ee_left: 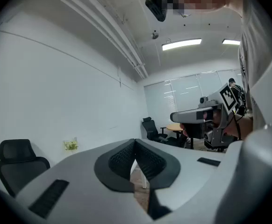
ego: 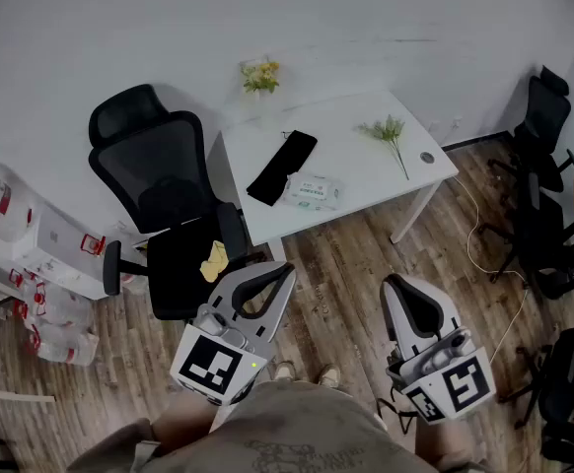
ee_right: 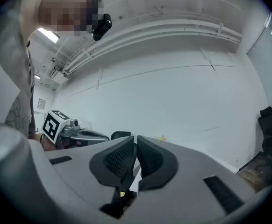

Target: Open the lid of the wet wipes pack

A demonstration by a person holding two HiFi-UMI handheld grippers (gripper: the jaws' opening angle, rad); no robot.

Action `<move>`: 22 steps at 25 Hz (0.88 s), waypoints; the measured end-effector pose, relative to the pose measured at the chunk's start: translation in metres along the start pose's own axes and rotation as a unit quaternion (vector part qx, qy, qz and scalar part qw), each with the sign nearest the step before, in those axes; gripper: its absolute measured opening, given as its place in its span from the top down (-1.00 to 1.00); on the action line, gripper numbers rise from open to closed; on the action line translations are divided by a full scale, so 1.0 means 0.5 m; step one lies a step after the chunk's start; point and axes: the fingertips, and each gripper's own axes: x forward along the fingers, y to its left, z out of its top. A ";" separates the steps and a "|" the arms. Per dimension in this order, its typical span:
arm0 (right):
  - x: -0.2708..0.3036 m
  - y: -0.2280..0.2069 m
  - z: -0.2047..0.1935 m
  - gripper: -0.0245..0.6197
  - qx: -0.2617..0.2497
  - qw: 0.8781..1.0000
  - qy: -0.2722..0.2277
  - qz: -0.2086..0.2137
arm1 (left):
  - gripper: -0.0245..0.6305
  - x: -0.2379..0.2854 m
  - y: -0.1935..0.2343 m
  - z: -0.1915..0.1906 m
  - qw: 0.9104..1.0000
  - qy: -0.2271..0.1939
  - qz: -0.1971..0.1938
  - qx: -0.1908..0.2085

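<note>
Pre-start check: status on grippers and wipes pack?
Left hand-held gripper and right hand-held gripper shut, empty. Wipes pack on table, untouched. Chair beside table.

On my screen the left gripper (ego: 285,272) and the right gripper (ego: 391,284) have shells of smooth, matt grey plastic. Their jaws carry dark pads (ee_left: 122,158) with a fine ribbed grain (rubbery, by the look of it). The desk (ego: 366,161) has a smooth, matt white top. The wet wipes pack (ego: 312,192) looks to me like soft plastic film with a faint sheen. The floor (ego: 356,264) is brown wood-grain plank, low in gloss. The office chair (ego: 159,170) has a black mesh back and a matt dark seat. The wall (ego: 297,28) is flat matt white. The person's shirt (ego: 297,441) is dull khaki cloth.
</note>
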 end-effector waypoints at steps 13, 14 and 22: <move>-0.011 -0.013 -0.007 0.79 0.006 1.000 -0.008 0.020 | 0.88 0.017 -0.015 -0.002 1.000 0.007 0.007 0.000; -0.011 -0.013 -0.007 0.79 0.007 1.000 -0.007 0.022 | 0.88 0.018 -0.015 -0.002 1.000 0.008 0.009 -0.001; -0.033 -0.042 -0.017 0.75 0.024 0.999 -0.013 0.026 | 0.88 0.029 -0.032 -0.001 0.999 0.008 0.031 0.011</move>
